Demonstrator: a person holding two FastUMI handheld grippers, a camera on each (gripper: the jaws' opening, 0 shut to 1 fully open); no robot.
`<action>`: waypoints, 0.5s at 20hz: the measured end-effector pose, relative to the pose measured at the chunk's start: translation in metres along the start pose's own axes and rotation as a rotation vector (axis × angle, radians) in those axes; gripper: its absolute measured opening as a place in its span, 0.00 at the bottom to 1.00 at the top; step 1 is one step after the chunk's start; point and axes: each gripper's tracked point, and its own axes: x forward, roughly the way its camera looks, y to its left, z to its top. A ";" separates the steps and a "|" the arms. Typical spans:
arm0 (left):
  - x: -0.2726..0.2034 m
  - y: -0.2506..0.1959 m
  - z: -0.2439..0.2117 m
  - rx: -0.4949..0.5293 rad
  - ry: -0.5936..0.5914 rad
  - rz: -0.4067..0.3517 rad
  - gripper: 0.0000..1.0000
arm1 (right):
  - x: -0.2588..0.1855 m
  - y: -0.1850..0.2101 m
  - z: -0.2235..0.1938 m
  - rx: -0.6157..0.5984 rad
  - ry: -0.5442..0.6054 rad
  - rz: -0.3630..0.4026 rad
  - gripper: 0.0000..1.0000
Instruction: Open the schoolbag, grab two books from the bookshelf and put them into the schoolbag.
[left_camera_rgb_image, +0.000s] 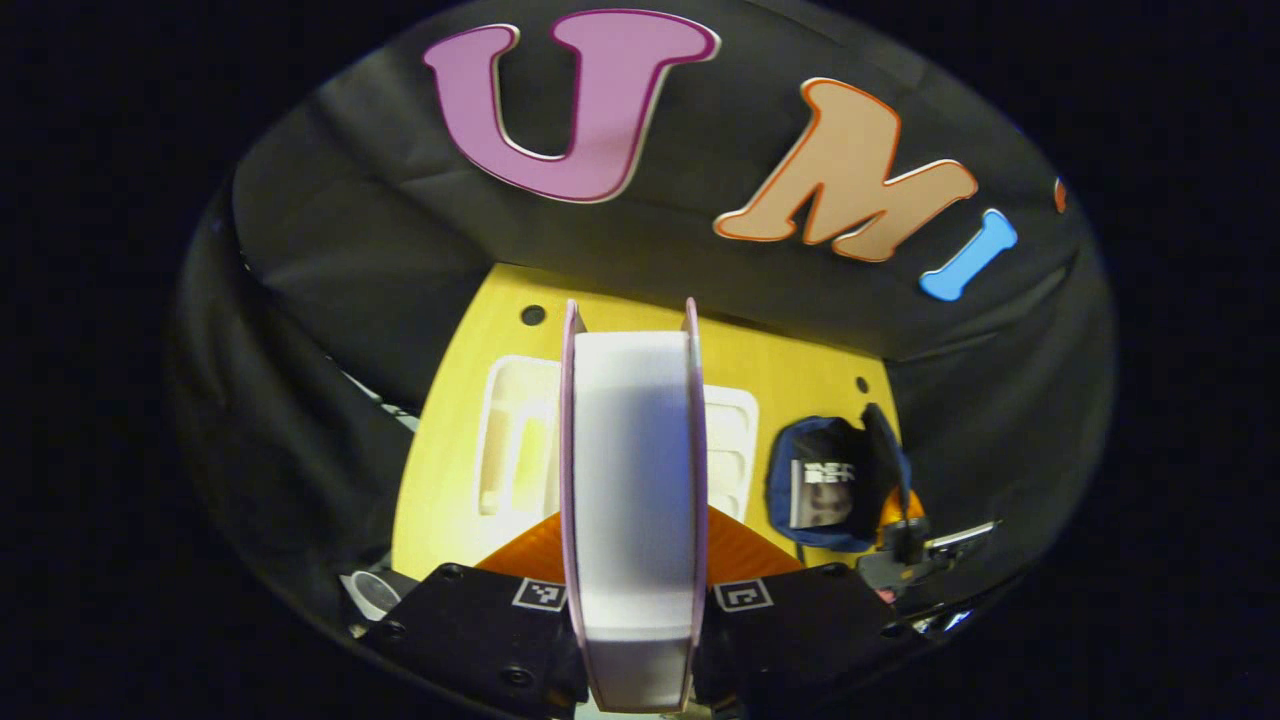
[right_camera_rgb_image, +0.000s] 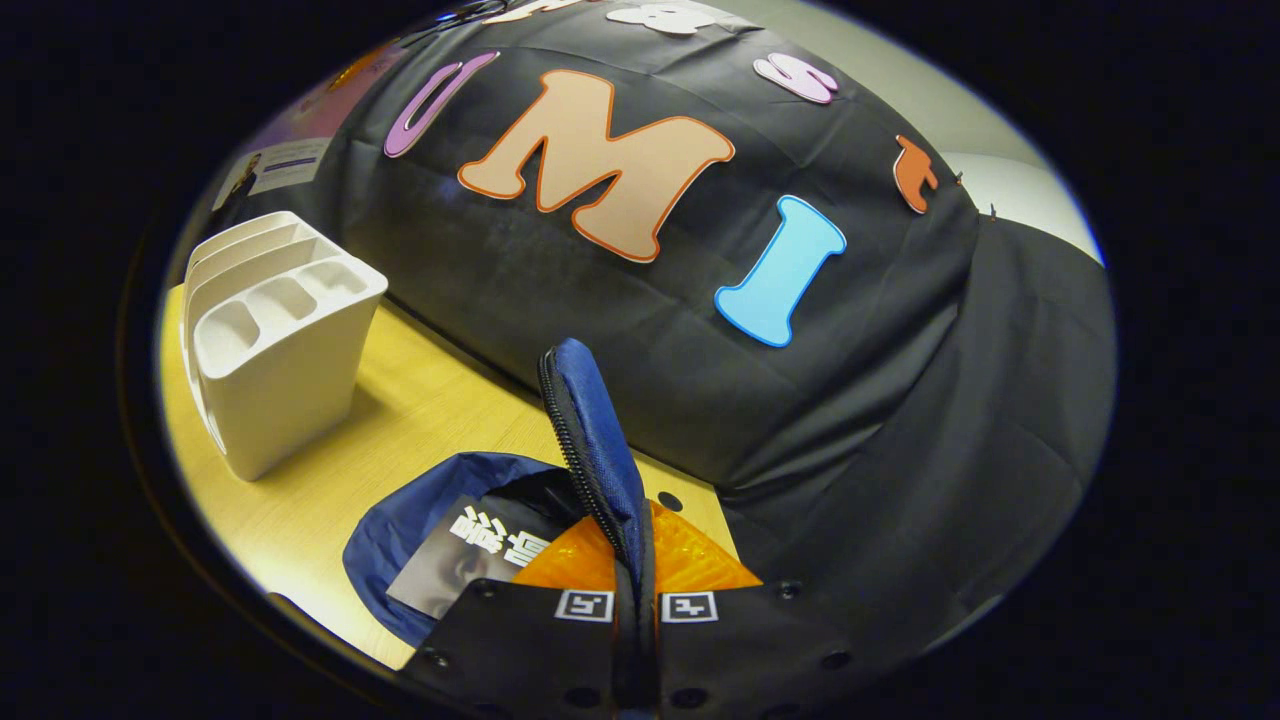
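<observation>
- The booth is hung with creased black cloth, and a pale yellow wooden desk (left_camera_rgb_image: 440, 480) with a smooth grain sits below it.
- At the left in the right gripper view stands a white plastic bookshelf (right_camera_rgb_image: 275, 350), a moulded rack with rounded dividers; the slots facing the camera hold nothing.
- In the left gripper view the same rack lies behind a thick book (left_camera_rgb_image: 634, 500) with pale page edges between thin pinkish covers, held upright and edge-on.
- The left gripper (left_camera_rgb_image: 634, 610) is clenched on that book, one finger pressing each cover, raised above the desk.
- Right of the rack the schoolbag (left_camera_rgb_image: 825, 485) sits on the desk, dark blue fabric, mouth gaping open.
- Inside the bag lies a second book (right_camera_rgb_image: 470, 560) with a dark glossy cover carrying white print.
- The right gripper (right_camera_rgb_image: 636, 600) is clamped on the bag's raised flap (right_camera_rgb_image: 595, 440), a padded blue strip edged with black zip teeth, lifting it upright beside the opening.
- In the left gripper view that right gripper shows just beside the bag's right edge.
</observation>
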 end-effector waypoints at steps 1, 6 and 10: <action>0.007 -0.013 -0.001 -0.005 -0.011 -0.037 0.37 | -0.001 -0.001 -0.001 0.001 -0.001 0.001 0.04; 0.067 -0.088 -0.015 0.019 0.003 -0.228 0.37 | -0.001 0.000 -0.001 0.004 -0.005 0.012 0.05; 0.127 -0.146 -0.050 0.024 0.070 -0.362 0.38 | -0.001 -0.002 -0.001 0.022 -0.003 0.008 0.04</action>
